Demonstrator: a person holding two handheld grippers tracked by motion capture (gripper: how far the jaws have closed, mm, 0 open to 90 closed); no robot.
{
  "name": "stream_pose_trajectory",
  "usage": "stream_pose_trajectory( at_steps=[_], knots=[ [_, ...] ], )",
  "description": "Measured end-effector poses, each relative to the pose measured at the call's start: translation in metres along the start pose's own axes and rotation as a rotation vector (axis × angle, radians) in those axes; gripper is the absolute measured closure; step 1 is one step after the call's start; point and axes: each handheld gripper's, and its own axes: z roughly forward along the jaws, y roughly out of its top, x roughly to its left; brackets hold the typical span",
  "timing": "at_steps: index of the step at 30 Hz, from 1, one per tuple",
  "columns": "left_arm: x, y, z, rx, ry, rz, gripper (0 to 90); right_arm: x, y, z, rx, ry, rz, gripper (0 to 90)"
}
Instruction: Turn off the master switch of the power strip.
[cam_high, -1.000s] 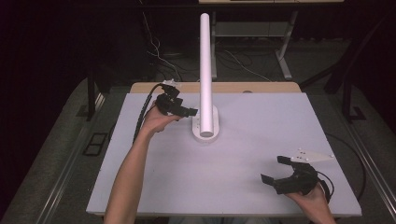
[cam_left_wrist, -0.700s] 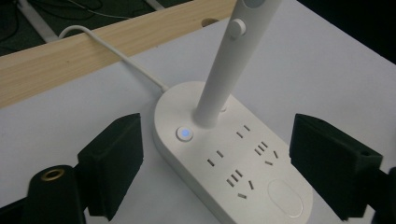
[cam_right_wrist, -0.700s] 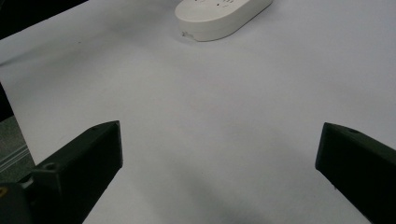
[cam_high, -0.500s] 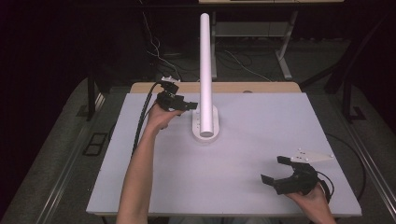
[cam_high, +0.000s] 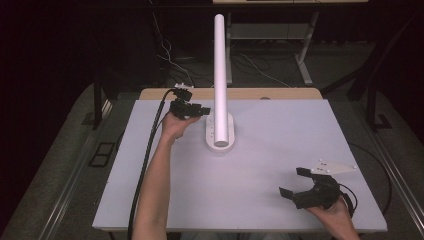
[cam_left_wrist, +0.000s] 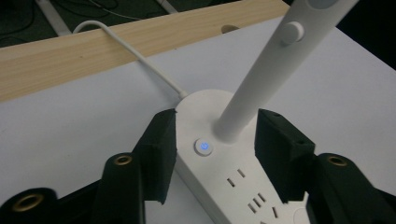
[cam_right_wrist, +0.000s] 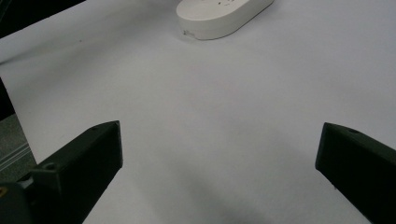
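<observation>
I see a white power strip base lying on the white table top, far of centre, its long axis running near to far, with a white post standing upright from its far part. Its sockets hold no plugs. A small round button glows blue beside the post's foot (the white cord leaves toward the wooden far edge). My left gripper sits at the base's far left, jaws parted to either side of the base and post, not closed on them. My right gripper hovers near the near right corner, jaws spread wide, holding nothing. Broad bare table lies between them.
</observation>
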Motion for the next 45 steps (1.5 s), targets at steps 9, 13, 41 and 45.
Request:
stream_pose_trajectory(
  at_steps=[9, 13, 41, 45],
  knots=[
    [0.003, -0.003, 0.01, 0.001, -0.024, -0.038, 66.4, 0.0, 0.0, 0.0, 0.001, -0.002, -0.002, 0.1],
    [0.002, -0.004, 0.013, 0.009, -0.035, -0.034, 74.6, 0.0, 0.0, 0.0, 0.005, -0.001, -0.006, 0.2],
    [0.002, -0.016, 0.04, 0.065, 0.001, -0.042, 89.9, -0.001, -0.001, -0.001, 0.008, 0.003, -0.017, 0.2],
    [0.002, -0.017, 0.044, 0.054, 0.0, -0.053, 89.9, -0.001, -0.001, -0.001, 0.009, 0.002, -0.017, 0.1]
  ],
)
